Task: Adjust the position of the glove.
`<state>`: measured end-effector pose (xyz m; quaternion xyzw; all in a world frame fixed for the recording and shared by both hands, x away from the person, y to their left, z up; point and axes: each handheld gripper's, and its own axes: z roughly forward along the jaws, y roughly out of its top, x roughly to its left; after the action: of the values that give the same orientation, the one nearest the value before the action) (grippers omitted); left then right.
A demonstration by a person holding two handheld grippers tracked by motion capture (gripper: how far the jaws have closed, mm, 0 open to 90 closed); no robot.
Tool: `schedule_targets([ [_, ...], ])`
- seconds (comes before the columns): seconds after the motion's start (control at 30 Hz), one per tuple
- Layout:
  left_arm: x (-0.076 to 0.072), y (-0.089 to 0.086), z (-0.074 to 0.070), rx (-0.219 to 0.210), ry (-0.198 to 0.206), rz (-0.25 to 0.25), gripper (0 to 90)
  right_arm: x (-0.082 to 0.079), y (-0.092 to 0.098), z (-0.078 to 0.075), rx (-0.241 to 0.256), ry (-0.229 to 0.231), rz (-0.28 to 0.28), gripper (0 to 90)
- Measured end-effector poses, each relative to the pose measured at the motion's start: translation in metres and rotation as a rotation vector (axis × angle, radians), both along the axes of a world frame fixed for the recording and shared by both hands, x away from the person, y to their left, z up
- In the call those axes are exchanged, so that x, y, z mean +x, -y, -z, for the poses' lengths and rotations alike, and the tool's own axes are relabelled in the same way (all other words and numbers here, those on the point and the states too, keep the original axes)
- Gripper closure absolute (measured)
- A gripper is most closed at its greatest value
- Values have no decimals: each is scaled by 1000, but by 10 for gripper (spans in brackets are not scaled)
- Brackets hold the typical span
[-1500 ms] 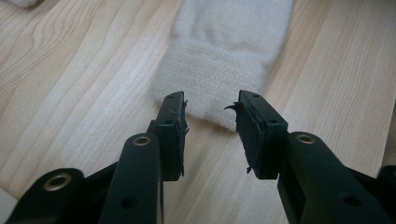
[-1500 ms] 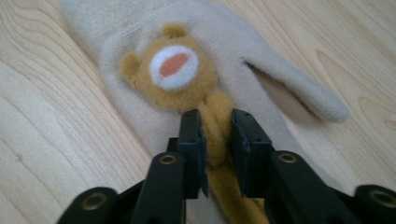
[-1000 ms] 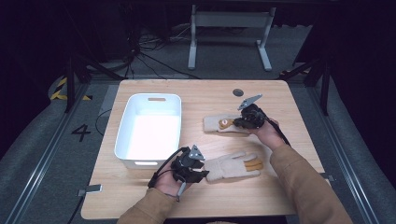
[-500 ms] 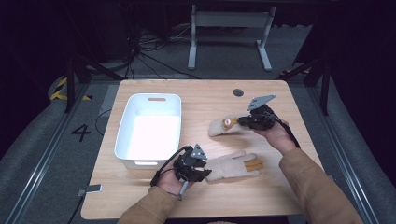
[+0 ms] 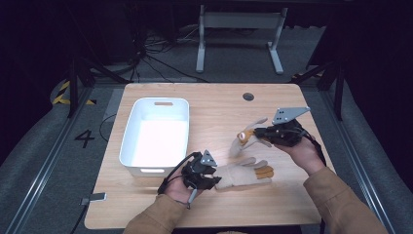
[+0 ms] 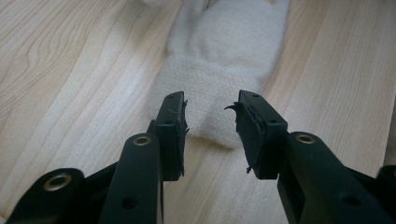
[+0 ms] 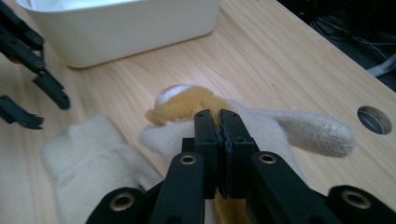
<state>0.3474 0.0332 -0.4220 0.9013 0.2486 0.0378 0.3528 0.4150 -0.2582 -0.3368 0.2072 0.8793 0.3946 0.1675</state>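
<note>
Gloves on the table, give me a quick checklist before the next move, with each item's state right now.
1. Right gripper shut on the lifted glove: ok.
2. Lifted glove fully off the table: cannot tell.
3. Left gripper shut on the flat glove: not ok, jaws open around its cuff.
4. Flat glove's cuff centred between the left jaws: ok.
5. White bin has room inside: ok.
6. Path from the lifted glove to the bin open: ok.
</note>
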Motion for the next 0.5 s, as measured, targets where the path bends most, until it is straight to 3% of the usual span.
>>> schedule_targets([
  [0.27, 0, -2, -2, -2, 2, -2, 631, -25, -7, -9, 64, 10, -48, 871],
  [0.5, 0, -6, -3, -12, 10, -22, 632, -39, -21, -4, 65, 2, -98, 871],
])
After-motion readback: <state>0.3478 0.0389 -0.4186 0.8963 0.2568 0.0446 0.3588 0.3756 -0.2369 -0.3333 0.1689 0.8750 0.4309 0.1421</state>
